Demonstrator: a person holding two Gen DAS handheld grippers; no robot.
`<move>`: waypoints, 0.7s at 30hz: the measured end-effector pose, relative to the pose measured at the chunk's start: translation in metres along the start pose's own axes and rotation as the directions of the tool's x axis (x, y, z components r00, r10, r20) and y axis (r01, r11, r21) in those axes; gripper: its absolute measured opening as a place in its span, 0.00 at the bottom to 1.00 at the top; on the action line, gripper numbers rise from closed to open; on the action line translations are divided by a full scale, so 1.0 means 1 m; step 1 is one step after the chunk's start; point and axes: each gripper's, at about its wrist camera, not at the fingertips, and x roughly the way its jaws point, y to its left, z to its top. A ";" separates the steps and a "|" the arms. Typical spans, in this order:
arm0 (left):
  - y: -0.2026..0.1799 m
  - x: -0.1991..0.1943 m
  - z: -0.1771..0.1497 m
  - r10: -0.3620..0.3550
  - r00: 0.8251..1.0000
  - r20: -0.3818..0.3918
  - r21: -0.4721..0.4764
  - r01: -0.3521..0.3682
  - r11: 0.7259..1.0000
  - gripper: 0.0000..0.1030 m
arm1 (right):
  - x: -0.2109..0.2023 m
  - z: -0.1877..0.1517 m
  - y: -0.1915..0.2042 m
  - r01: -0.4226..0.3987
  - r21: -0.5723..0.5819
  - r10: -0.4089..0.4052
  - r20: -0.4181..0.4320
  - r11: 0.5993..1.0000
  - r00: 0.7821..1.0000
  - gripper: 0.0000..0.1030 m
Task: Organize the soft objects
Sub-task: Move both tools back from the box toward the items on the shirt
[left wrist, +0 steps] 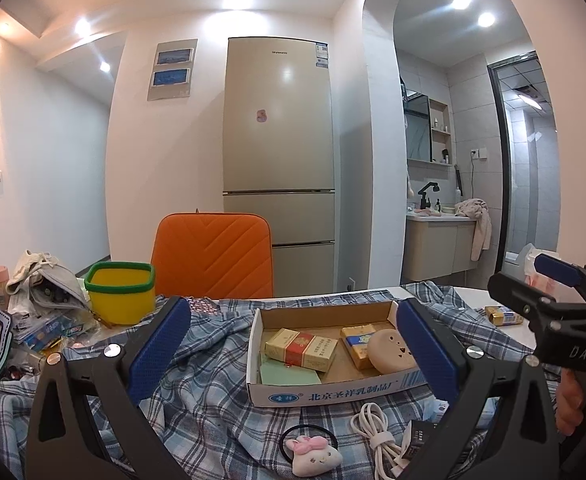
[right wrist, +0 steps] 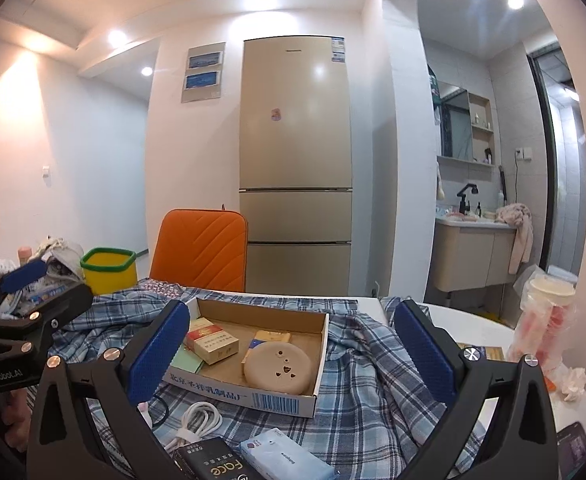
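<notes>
A blue plaid cloth [left wrist: 213, 384] [right wrist: 373, 380] lies rumpled across the table. On it stands a shallow cardboard box [left wrist: 333, 394] [right wrist: 253, 398] holding cigarette packs [left wrist: 301, 350] and a round beige case [right wrist: 279, 368]. A pink plush bunny on a black hair tie [left wrist: 313, 456] lies on the cloth in front of the box. My left gripper [left wrist: 293, 348] is wide open and level, with nothing between its blue pads. My right gripper [right wrist: 293, 356] is also wide open and holds nothing. Each gripper shows at the edge of the other's view.
A white coiled cable [left wrist: 377, 432], a tissue pack [right wrist: 285, 460] and a black box [right wrist: 213, 468] lie near the front. A yellow bin with a green rim [left wrist: 121, 292] and clutter stand at the left, a bag of cups [right wrist: 545, 320] at the right, an orange chair [left wrist: 213, 256] behind.
</notes>
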 end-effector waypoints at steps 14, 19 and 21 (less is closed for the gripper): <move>-0.002 0.006 -0.001 -0.004 0.999 -0.045 0.016 0.004 1.000 1.00 | 0.014 -0.009 0.005 0.016 -0.017 -0.017 -0.060 1.000 0.998 1.00; -0.004 0.013 -0.002 0.005 0.996 -0.086 0.024 -0.003 1.000 1.00 | 0.022 -0.012 0.005 0.044 -0.022 -0.046 -0.110 0.999 0.993 1.00; -0.003 0.016 -0.003 0.006 0.994 -0.109 0.023 -0.004 1.000 1.00 | 0.026 -0.014 0.005 0.014 -0.018 -0.016 -0.144 1.000 0.989 1.00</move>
